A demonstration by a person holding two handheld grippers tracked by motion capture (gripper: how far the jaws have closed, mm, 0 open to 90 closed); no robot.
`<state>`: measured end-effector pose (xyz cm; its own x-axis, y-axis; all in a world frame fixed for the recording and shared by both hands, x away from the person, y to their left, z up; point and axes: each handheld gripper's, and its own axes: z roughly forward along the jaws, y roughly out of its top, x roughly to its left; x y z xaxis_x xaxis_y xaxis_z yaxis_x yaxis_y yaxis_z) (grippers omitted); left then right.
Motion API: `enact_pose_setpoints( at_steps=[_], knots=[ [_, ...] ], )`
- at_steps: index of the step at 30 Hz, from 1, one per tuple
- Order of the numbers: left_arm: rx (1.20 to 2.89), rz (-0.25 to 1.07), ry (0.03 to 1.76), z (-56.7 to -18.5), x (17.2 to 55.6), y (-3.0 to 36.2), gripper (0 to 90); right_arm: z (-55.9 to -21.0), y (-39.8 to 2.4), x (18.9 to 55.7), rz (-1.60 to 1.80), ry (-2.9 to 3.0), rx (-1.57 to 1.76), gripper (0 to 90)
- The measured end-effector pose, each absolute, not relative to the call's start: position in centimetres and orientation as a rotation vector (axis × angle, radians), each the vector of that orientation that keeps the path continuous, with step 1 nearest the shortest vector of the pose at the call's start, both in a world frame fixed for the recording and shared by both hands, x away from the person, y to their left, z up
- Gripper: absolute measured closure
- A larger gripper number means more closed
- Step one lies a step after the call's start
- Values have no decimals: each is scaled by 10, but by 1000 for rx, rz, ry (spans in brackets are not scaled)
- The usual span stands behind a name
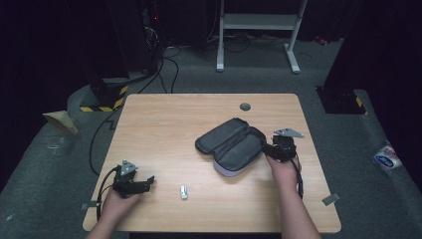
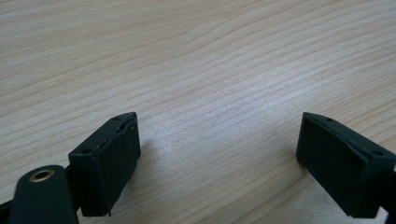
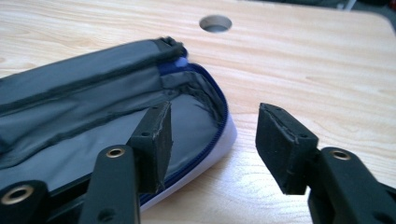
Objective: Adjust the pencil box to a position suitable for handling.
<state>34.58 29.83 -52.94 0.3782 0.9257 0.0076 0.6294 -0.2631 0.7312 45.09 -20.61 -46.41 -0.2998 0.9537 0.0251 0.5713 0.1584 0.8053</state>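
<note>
A dark grey zip case (image 1: 230,144) lies unzipped and spread open right of the table's middle, showing a grey lining and a blue zip (image 3: 140,121). My right gripper (image 1: 264,148) is at the case's right end, open. In the right gripper view (image 3: 215,114) one jaw stands over the lining and the other over bare wood, with the zip rim between them, and neither pad presses on it. A small white object (image 1: 184,192) lies near the front edge. My left gripper (image 1: 148,181) rests at the front left, open (image 2: 219,123) over bare wood.
The wooden table (image 1: 164,124) has a round cable hole (image 1: 245,106) near its far edge, also seen behind the case (image 3: 215,23). Grey tape tabs (image 1: 331,198) stick out at the front corners. Cables and a white desk frame (image 1: 259,22) stand on the floor beyond.
</note>
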Motion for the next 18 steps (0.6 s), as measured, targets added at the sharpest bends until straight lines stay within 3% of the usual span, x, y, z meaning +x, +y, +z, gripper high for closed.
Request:
enact_pose_setpoints(
  at_steps=[8,12,15,18],
  knots=[
    [2003,589,1322,-529,347,299,138,-482,-206,478,959,1969,1488,630],
    [2004,589,1320,-529,347,299,138,-481,-205,484,920,1962,1482,706],
    [1999,583,1315,-529,346,299,153,-483,-205,485,894,2005,1476,814],
    [2003,581,1299,-529,345,299,175,-483,-203,479,885,2025,1457,841]
  ],
)
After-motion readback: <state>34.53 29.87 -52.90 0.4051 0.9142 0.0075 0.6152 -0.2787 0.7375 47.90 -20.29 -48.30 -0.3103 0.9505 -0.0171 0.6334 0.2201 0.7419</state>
